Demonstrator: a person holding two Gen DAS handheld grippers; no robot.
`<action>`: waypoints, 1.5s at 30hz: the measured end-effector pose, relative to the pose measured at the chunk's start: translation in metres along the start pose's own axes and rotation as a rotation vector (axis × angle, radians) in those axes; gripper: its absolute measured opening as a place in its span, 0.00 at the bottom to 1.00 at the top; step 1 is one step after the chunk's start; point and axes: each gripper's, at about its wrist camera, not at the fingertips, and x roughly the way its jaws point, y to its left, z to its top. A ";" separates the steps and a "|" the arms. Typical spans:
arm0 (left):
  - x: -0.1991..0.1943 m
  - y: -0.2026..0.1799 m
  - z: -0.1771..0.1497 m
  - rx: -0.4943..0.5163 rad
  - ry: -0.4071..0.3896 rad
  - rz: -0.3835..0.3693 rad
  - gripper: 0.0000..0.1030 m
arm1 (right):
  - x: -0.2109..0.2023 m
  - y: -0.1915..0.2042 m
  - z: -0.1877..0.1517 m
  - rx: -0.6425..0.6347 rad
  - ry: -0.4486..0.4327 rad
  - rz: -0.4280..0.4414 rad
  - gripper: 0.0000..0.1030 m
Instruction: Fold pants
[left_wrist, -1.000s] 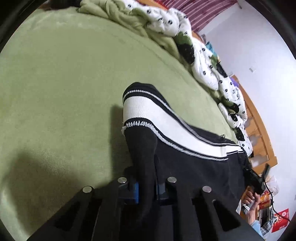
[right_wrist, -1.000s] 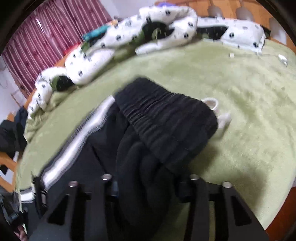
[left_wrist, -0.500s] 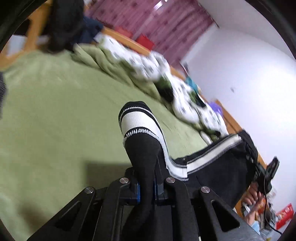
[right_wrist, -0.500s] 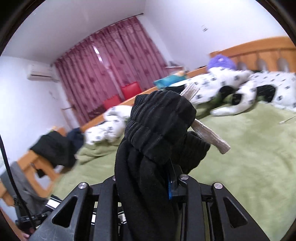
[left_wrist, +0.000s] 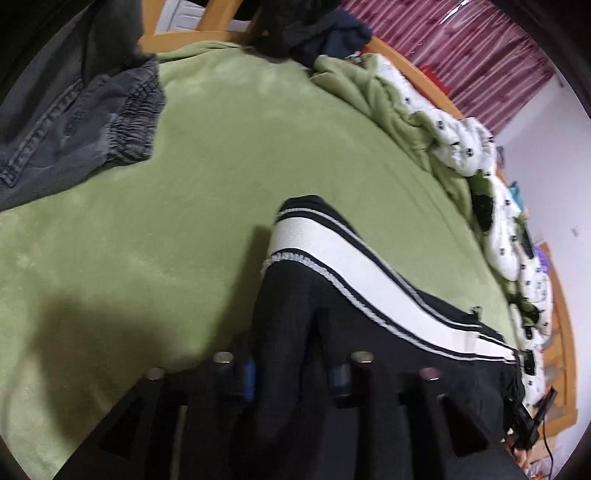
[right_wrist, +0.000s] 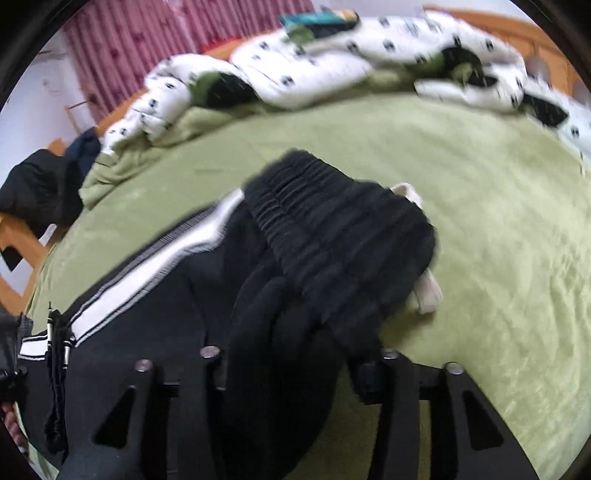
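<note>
Black pants with a white side stripe lie on the green bed cover (left_wrist: 184, 229). In the left wrist view the leg end (left_wrist: 317, 258) drapes forward from my left gripper (left_wrist: 291, 373), whose fingers stand apart with black cloth between them. In the right wrist view the ribbed black waistband (right_wrist: 332, 236) with a white drawstring (right_wrist: 426, 295) lies ahead of my right gripper (right_wrist: 295, 365), also spread wide with cloth bunched between the fingers. The stripe (right_wrist: 147, 273) runs off to the left.
Grey pants (left_wrist: 74, 122) lie at the bed's far left. A white spotted duvet (right_wrist: 314, 62) is heaped along the far side, with dark clothes (right_wrist: 40, 184) on the wooden bed frame. Red curtains hang behind.
Both grippers have come back down from a raised position to the bed, laying the pants on the cover. Their jaws, shut on the cloth before, now stand apart.
</note>
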 end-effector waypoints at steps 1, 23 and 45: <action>0.000 0.001 -0.002 0.007 -0.002 0.022 0.36 | 0.005 -0.001 -0.002 -0.011 0.028 -0.024 0.54; -0.081 0.019 -0.086 0.083 -0.062 -0.003 0.52 | -0.112 0.079 -0.043 -0.217 -0.156 -0.063 0.60; -0.055 0.055 -0.118 -0.114 0.041 -0.162 0.44 | -0.057 0.139 -0.131 -0.454 0.022 0.017 0.52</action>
